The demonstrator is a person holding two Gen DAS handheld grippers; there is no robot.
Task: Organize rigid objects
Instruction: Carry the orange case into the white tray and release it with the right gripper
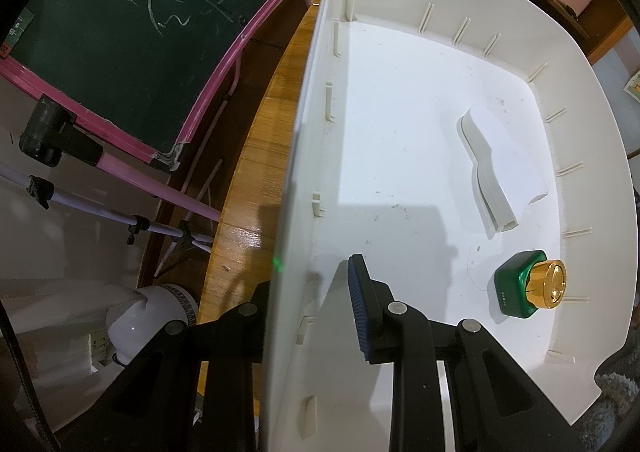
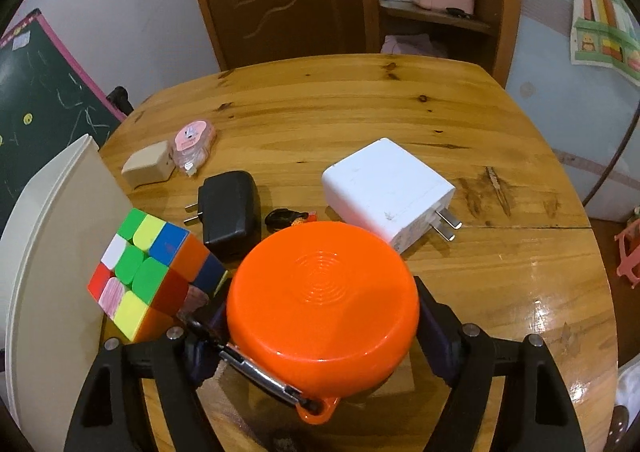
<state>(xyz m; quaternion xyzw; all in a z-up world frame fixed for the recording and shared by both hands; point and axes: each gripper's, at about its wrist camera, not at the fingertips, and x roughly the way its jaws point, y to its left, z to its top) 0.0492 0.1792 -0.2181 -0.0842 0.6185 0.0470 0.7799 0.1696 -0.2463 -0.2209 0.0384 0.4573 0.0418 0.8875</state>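
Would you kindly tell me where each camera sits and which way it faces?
Left wrist: rides the left claw, looking into the white bin; its fingers straddle the bin's wall.
Right wrist: rides the right claw, facing across the wooden table; its fingers clamp the orange disc.
Shared: bin, table, chalkboard.

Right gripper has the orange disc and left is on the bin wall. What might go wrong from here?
1. The right gripper pinches the round orange disc only at its curved sides, so it may slip or twist out.
2. The Rubik's cube sits close on its left, before the white bin; swinging across could knock it.
3. The left gripper straddles the bin wall, so pulling may tilt the bin and slide the green bottle.
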